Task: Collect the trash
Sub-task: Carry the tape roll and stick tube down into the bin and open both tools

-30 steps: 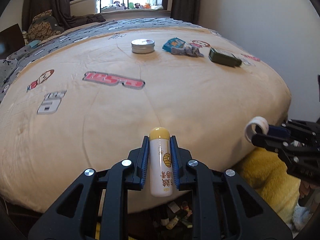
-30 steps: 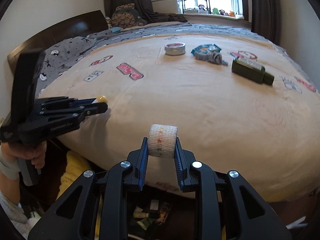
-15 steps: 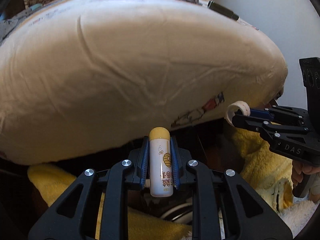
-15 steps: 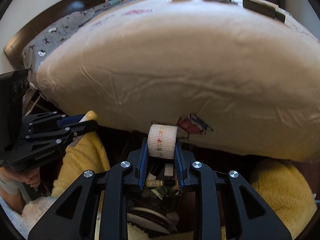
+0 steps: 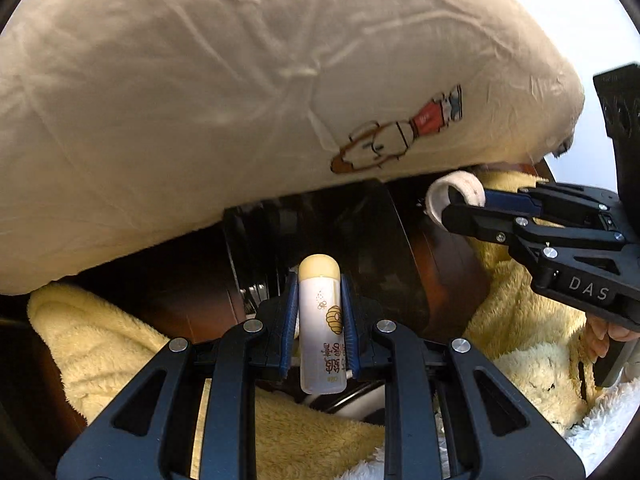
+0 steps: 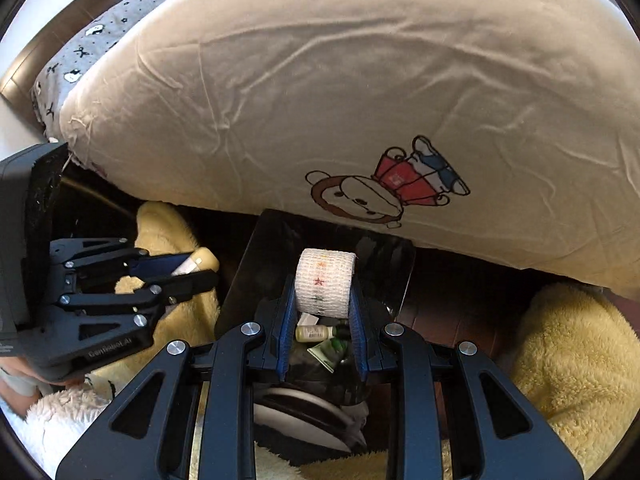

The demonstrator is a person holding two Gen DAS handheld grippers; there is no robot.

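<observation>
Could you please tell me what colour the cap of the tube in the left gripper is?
Pale yellow cap; clearest in left wrist view.

Both grippers have dropped from above the bed to below its edge, the left gripper [image 5: 319, 316] with its tube [image 5: 321, 332] and the right gripper [image 6: 323, 312] with its bandage roll [image 6: 325, 283] now tipped down over the black bin [image 6: 276, 252].

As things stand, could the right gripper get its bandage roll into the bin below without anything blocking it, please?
Probably yes. The right gripper, shut on the bandage roll, hangs over the open black bin, whose trash shows right under the roll. The bedcover overhangs only the far rim, and the left gripper stands off to one side.
</observation>
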